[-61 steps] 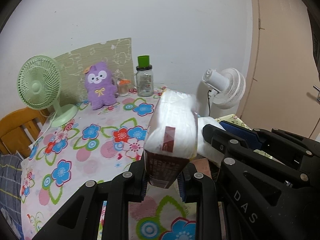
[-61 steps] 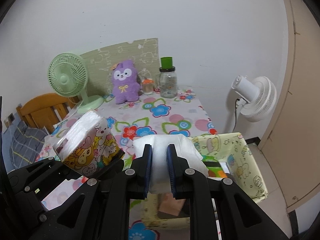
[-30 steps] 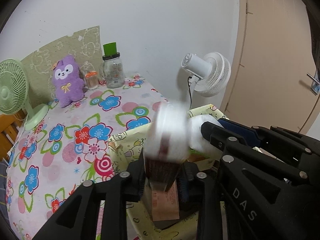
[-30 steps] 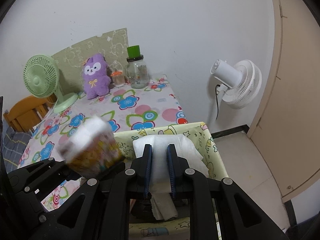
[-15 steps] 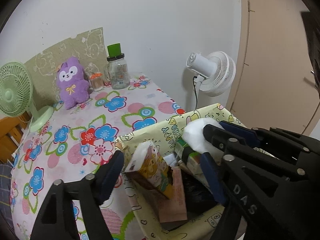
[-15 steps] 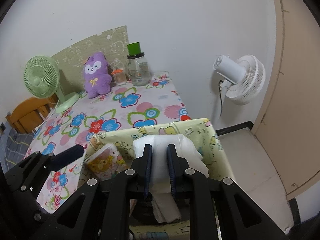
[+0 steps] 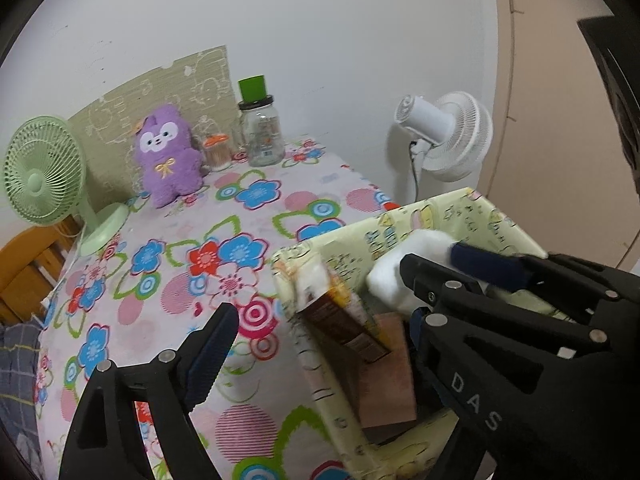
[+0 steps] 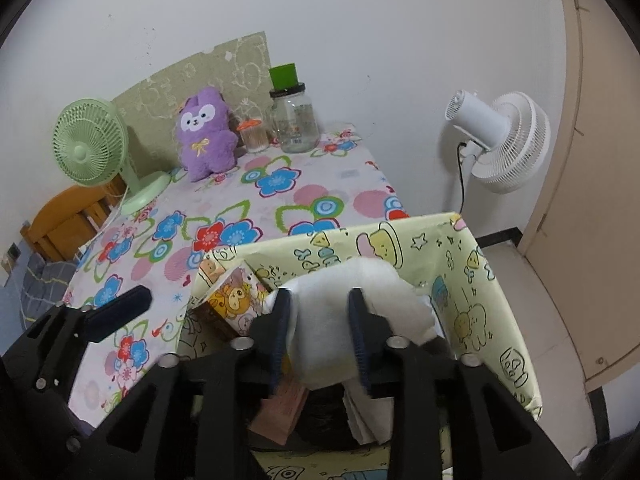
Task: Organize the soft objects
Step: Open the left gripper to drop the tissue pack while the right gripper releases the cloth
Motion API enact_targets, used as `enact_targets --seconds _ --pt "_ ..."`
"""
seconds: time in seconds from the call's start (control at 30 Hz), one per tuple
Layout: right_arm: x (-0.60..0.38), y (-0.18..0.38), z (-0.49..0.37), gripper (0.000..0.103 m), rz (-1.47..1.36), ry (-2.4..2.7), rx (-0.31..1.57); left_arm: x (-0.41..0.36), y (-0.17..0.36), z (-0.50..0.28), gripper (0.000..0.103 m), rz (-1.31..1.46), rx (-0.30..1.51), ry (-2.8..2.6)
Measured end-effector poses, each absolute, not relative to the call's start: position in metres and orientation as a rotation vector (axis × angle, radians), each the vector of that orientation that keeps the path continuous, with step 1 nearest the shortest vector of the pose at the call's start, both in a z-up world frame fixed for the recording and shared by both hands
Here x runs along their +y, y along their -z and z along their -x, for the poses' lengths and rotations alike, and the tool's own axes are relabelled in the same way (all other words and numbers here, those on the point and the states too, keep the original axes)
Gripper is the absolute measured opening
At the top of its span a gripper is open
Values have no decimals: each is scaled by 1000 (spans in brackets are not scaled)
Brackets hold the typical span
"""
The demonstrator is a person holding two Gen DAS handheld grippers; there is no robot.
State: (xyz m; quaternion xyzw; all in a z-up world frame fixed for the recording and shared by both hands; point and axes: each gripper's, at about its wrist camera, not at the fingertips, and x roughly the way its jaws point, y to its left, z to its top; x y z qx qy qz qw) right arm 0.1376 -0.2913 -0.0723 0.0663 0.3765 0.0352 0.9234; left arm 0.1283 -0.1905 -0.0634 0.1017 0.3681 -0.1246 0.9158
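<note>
A yellow cartoon-print storage bin [image 8: 472, 280] stands beside the flowered table [image 8: 280, 196]. A cartoon-print tissue pack [image 8: 236, 300] lies in the bin's left corner; it also shows in the left wrist view [image 7: 340, 312]. My left gripper [image 7: 320, 344] is open and empty over the bin's left wall [image 7: 316, 364]. My right gripper [image 8: 320, 336] has its jaws spread about a white soft tissue bundle [image 8: 344, 308] that still sits between them over the bin. A purple plush [image 8: 206, 132] sits at the table's back.
A green desk fan [image 8: 92, 144], a glass jar with a green lid [image 8: 294, 116] and a small orange-lidded jar [image 8: 254, 136] stand at the table's back. A white fan [image 8: 504, 140] stands by the wall right of the bin. A wooden chair [image 8: 64, 224] is at the left.
My left gripper opened and let the cartoon tissue pack drop into the bin. My right gripper moved over the bin and its jaws have widened around the white bundle.
</note>
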Motion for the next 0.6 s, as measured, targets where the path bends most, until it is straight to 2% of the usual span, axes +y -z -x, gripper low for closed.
enact_targets --seconds 0.03,0.07,0.1,0.17,0.4,0.6 --pt "-291 73 -137 53 -138 -62 774 -188 64 -128 90 -208 760 255" --pt "-290 74 -136 68 -149 -61 775 -185 65 -128 91 -201 762 259" --pt "-291 74 -134 75 -162 -66 770 -182 65 -127 93 -193 761 261" --pt "-289 75 -131 76 -186 -71 756 -178 64 -125 94 -186 753 259" --pt "-278 73 -125 90 -175 -49 754 -158 61 -117 99 -152 739 250" --pt "-269 76 -121 95 -189 -46 754 -147 63 -111 102 -152 731 247"
